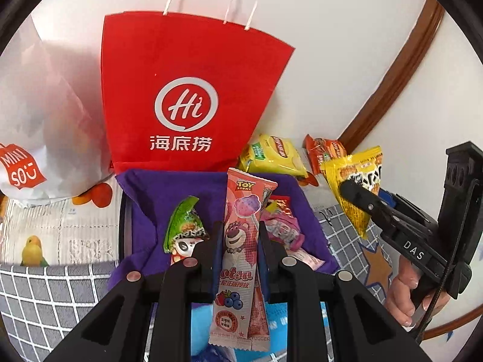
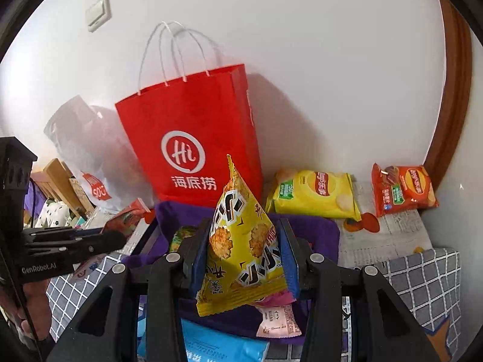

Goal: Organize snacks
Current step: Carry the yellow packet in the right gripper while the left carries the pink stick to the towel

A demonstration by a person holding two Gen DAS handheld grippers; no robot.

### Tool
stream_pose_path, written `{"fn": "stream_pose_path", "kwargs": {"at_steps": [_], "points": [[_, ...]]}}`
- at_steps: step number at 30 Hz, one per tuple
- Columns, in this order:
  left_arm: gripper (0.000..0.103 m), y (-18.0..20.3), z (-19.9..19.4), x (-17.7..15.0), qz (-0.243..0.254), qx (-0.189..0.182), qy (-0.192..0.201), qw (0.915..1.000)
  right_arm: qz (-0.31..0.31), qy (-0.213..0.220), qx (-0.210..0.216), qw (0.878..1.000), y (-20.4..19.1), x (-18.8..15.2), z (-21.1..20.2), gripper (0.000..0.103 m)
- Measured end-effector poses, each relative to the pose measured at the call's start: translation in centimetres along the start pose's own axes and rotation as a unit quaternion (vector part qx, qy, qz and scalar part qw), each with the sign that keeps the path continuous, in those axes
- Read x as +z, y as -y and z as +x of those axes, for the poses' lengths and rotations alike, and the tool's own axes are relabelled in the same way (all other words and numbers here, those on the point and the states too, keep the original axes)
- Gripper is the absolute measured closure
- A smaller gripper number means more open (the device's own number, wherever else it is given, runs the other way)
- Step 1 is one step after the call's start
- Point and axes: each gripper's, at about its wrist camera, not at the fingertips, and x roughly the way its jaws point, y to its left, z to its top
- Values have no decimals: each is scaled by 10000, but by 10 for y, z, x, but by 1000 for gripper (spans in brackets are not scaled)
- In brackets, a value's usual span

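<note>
My left gripper point(image 1: 240, 232) is shut on a long pink lollipop packet point(image 1: 241, 241) with a bear on it, held upright over a purple-lined bin point(image 1: 142, 199). A green snack packet point(image 1: 184, 226) and pink packets point(image 1: 282, 226) lie in that bin. My right gripper point(image 2: 246, 241) is shut on a yellow triangular snack bag point(image 2: 241, 241), also above the purple bin point(image 2: 320, 229). In the left wrist view that yellow bag point(image 1: 353, 187) and the right gripper point(image 1: 350, 187) hang to the right of the bin. A red paper bag point(image 1: 187, 96) stands behind the bin.
A yellow chip bag point(image 2: 317, 196) and an orange chip bag point(image 2: 401, 190) lie by the wall at the right. A white plastic bag point(image 1: 36, 114) sits left of the red bag point(image 2: 193, 138). Blue packets point(image 2: 217, 344) lie below the grippers. A brown wooden frame point(image 1: 398, 72) runs along the right.
</note>
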Motion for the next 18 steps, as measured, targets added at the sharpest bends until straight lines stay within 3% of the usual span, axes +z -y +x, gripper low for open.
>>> {"fn": "stream_pose_path", "kwargs": {"at_steps": [6, 12, 18], "points": [[84, -21, 25, -2, -132, 78, -294, 9994, -168, -345, -176, 9991, 20, -7, 26, 60], [84, -42, 30, 2, -391, 135, -325, 9986, 32, -721, -258, 9971, 42, -15, 53, 60], [84, -42, 40, 1, -404, 109, -442, 9981, -59, -838, 136, 9964, 29, -20, 58, 60]]}}
